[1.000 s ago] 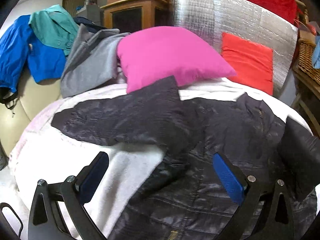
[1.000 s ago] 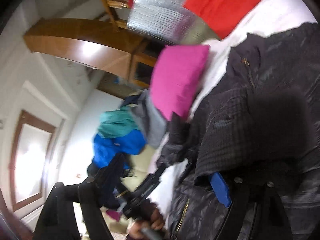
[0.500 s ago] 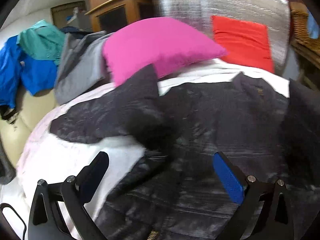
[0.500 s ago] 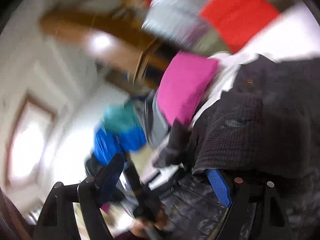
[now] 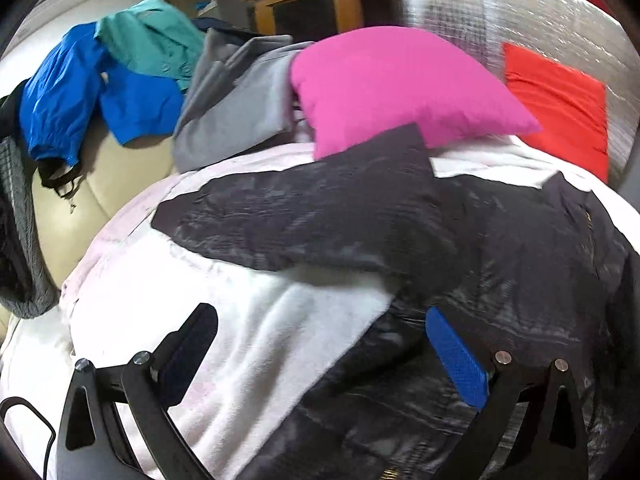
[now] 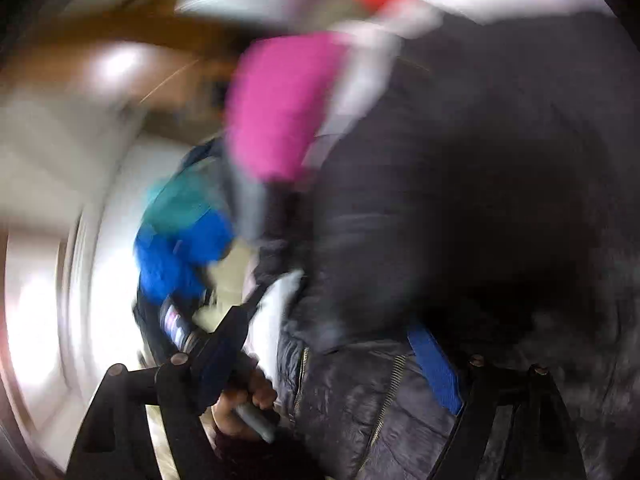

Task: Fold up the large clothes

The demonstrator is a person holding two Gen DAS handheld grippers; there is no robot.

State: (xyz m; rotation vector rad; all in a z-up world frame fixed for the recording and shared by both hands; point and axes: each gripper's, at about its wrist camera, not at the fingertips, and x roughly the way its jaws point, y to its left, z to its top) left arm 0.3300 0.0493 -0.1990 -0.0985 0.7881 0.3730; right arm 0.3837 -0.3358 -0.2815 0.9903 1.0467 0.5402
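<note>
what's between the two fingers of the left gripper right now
In the left wrist view, the left gripper is open over white blanket and the edge of the black jacket.

One black jacket [image 5: 460, 240], two cushions [image 5: 400, 88] (pink, red [image 5: 560, 104]), three heaped garments [image 5: 120, 80].

Both grippers [image 5: 320, 344] [image 6: 328, 344] spread wide.

My left gripper [image 5: 320, 354] has black triangular-cutout linkages, silver screws, blue textured pads [image 5: 456, 364] and a thin black cable looping at eight o'clock. My right gripper [image 6: 328, 360] matches; at six o'clock my bare-skinned hand [image 6: 244, 404] shows, blurred.
</note>
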